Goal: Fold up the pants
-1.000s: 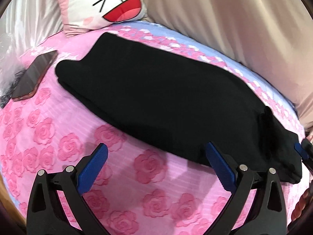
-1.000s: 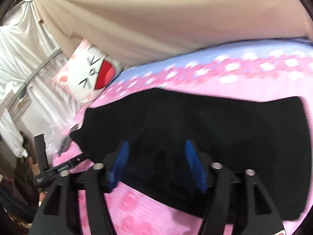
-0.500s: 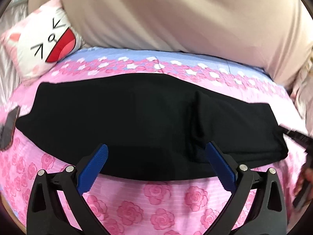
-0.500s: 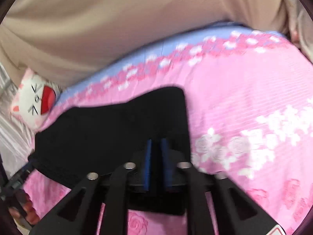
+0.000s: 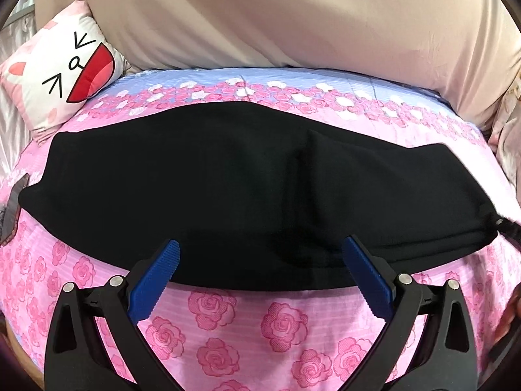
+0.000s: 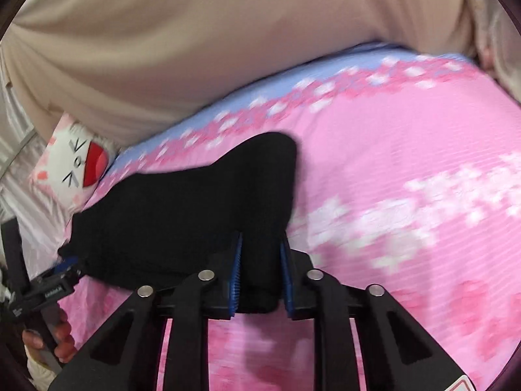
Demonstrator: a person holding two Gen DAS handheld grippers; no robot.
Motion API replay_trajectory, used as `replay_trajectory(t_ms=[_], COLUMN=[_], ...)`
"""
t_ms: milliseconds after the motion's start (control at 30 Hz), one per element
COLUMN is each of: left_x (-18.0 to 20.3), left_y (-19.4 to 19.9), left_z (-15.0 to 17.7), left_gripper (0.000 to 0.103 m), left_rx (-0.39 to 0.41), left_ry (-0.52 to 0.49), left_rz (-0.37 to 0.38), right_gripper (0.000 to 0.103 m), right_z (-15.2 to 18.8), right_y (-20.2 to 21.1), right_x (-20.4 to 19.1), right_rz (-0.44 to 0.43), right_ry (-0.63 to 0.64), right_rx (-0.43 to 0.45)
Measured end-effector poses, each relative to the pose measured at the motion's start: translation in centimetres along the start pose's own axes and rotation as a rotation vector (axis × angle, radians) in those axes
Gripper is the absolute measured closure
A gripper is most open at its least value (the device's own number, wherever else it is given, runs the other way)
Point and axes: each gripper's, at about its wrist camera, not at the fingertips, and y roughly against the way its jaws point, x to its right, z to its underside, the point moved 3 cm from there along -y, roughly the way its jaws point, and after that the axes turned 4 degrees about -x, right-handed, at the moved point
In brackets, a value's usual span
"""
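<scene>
The black pants (image 5: 228,189) lie lengthwise across the pink rose bedspread, legs stacked. My left gripper (image 5: 260,260) is open and empty, its blue pads just above the pants' near edge at mid-length. My right gripper (image 6: 260,260) is shut on the near corner of the pants' right end (image 6: 202,215). A fold of black cloth sits bunched between its blue pads. The right gripper's tip shows at the right edge of the left wrist view (image 5: 508,228).
A cat-face pillow (image 5: 62,71) lies at the back left against a beige headboard cover (image 5: 293,16). A dark phone (image 5: 13,208) lies on the bed at the far left. Pink bedspread (image 6: 407,179) stretches to the right of the pants.
My right gripper moved to the pants' right end and closed on the cloth. My left gripper swung from the left end to face the pants' middle, staying open.
</scene>
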Motion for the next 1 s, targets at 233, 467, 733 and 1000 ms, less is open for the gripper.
replay_trajectory(t_ms=[233, 467, 733, 1000], left_x=[-2.2, -4.2, -6.1, -9.3], left_y=[-2.0, -1.2, -0.8, -0.8], left_z=[1.1, 1.7, 2.7, 2.4], left_gripper=[0.005, 0.005, 0.005, 0.005], left_rx=[-0.057, -0.039, -0.044, -0.027], left_ry=[0.070, 0.106, 0.125, 0.219], left_rz=[0.029, -0.002, -0.001, -0.002], right_gripper=[0.081, 0.047, 0.082, 0.092], right_z=[0.2, 0.2, 3.8, 1.7], right_y=[1.3, -0.2, -7.1, -8.5], right_x=[3.3, -6.1, -17.8, -21.7], right_rz=[0.079, -0.071, -0.115, -0.268], right_ry=[-0.074, 0.151, 0.505, 0.438], right_rx=[0.028, -0.025, -0.150, -0.188])
